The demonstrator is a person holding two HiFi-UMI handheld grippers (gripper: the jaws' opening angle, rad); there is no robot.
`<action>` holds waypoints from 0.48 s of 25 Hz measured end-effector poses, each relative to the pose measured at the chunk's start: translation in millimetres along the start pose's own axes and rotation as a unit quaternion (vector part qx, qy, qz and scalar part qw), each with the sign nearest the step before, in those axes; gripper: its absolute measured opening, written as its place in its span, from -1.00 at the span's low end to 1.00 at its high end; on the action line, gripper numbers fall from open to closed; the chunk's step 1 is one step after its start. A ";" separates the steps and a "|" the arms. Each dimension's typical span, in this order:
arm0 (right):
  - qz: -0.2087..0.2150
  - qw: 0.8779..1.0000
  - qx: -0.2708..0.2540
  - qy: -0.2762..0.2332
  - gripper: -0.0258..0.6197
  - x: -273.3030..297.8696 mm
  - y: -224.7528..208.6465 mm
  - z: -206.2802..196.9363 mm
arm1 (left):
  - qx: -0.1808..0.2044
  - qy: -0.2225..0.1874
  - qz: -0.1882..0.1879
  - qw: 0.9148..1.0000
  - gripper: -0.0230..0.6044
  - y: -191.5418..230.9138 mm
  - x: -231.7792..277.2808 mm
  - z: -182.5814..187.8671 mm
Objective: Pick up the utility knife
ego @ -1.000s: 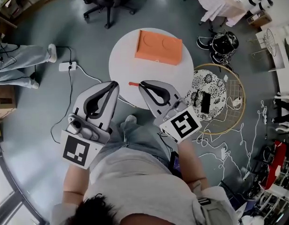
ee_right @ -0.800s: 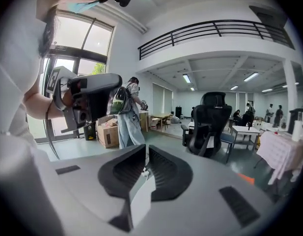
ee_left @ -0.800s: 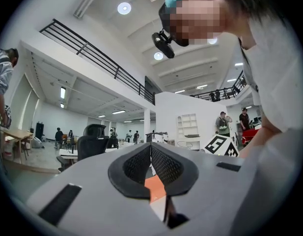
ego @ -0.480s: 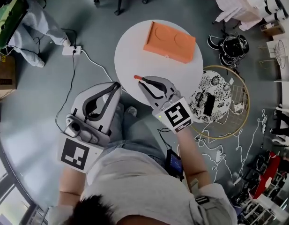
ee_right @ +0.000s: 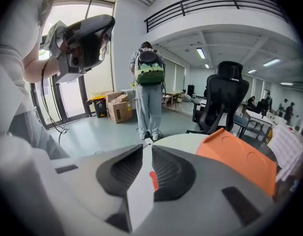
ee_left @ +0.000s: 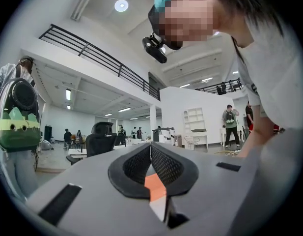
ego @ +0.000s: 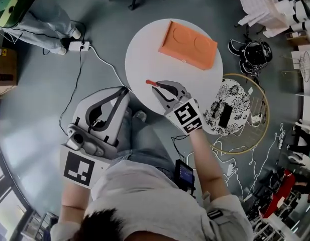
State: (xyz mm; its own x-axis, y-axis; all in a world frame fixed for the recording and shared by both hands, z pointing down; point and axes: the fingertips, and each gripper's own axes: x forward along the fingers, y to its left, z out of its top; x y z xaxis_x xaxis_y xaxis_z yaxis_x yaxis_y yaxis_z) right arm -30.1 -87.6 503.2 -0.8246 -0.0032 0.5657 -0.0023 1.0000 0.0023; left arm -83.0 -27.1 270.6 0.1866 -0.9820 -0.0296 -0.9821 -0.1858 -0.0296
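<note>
Right gripper (ego: 157, 88) is out over the near-left part of the round white table (ego: 144, 54). Its jaws are drawn nearly together on the utility knife (ego: 149, 82), whose red end pokes out past the tips toward the person's left. In the right gripper view the jaws (ee_right: 144, 151) leave only a thin slit, with a red sliver of the knife (ee_right: 153, 180) against the inner face of the right-hand jaw. This reads as a clamp on a thin, flat tool, not an empty close. The knife sits close to the table's edge, at or just off the surface; I can't tell if it is lifted yet. The gripper comes in low and roughly along the knife's length, probably so the pads pinch the narrow sides. Left gripper (ego: 123, 92) is off the table, above the person's lap and the floor, with its jaws together on nothing (ee_left: 151, 149). It looks parked, since this is a one-handed pick. The orange box (ego: 189, 44) lies on the far side of the table, well apart from the knife, so the lift path is free. It shows at right in the right gripper view (ee_right: 239, 156). Judged step: grasp made, raise next. Risk: a thin handle could pivot or slip if it is held near one end.
</note>
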 end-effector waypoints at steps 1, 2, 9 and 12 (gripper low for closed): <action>0.004 1.000 0.000 0.006 -0.77 3.1 -1.5 -4.9 | 0.001 0.001 0.004 1.000 -0.89 1.2 1.0 -0.7; 0.008 1.000 -0.001 0.013 -0.77 6.2 -2.6 -9.4 | 0.000 0.002 0.007 1.000 -0.89 2.7 2.2 -1.6; 0.043 0.997 -0.030 0.058 -0.75 28.3 -4.4 -38.6 | -0.006 0.008 0.024 1.000 -0.89 11.2 10.2 -10.7; 0.051 0.996 -0.033 0.070 -0.74 33.9 -6.4 -48.8 | -0.007 0.013 0.029 0.999 -0.89 11.7 11.9 -14.7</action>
State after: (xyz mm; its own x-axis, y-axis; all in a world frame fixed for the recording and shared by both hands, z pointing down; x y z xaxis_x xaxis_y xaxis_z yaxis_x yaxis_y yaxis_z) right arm -30.4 -94.1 562.6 -0.7312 0.0933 0.6758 0.1177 0.9930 -0.0097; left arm -92.6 -41.4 284.6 0.1285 -0.9917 -0.0057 -0.9916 -0.1284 -0.0142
